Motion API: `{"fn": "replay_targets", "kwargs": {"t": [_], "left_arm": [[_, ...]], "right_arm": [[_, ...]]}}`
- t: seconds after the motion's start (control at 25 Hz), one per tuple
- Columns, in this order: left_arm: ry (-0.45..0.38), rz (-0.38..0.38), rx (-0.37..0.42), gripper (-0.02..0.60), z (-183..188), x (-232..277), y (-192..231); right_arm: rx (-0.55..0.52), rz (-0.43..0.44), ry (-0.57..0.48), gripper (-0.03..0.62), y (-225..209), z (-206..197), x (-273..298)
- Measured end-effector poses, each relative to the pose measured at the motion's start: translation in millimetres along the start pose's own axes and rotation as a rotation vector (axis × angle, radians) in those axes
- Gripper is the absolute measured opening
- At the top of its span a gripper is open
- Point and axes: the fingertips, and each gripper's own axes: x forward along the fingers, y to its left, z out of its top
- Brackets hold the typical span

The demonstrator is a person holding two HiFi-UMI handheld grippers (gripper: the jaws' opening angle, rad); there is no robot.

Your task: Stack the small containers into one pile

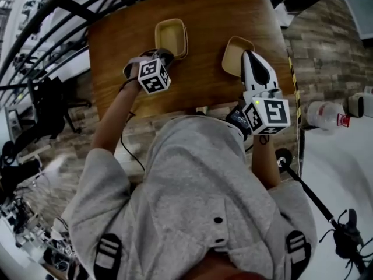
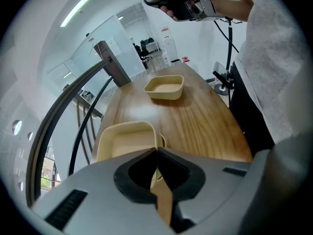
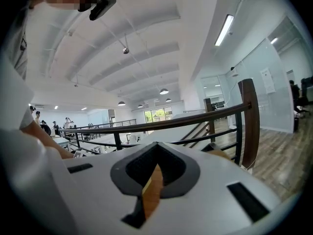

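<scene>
On the wooden table (image 1: 204,16) sit two small containers, side by side but apart, so no pile is made yet. At the near rim of the left container (image 2: 124,138) my left tongs (image 2: 156,150) are squeezed together. I think they pinch the thin wall at its corner, though the tips cover that spot. It looks like it rests on the table. The right container (image 1: 234,54) sits further over, with nothing inside it. My right tongs (image 3: 155,144) are closed tight with nothing in them. They float over part of the right container and point out at the railing (image 3: 195,119), not down.

I think this is the pick-up step for the first one. Next I need to lift the left container off the wood and carry it across. Then I line it up flat over the right container and lower it so it slips inside. My right tongs should get out of the way first, or hold the bottom one steady.
</scene>
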Motion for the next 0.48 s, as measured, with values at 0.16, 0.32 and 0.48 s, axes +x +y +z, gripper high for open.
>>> {"fn": "replay_targets", "kwargs": {"t": [0.16,0.32,0.48], "left_arm": [[0.009,-0.02,0.025,0.021,4,7,-4],[0.029,-0.028,0.033,0.021,2,13,-2],[0.04,-0.034,0.02,0.021,-2,11,-2]], "right_arm": [[0.004,-0.01,0.003,0.012,-5,0,-4],[0.005,-0.012,0.004,0.012,-11,-1,-5],[0.013,-0.006,0.006,0.012,-11,-3,-5]]}}
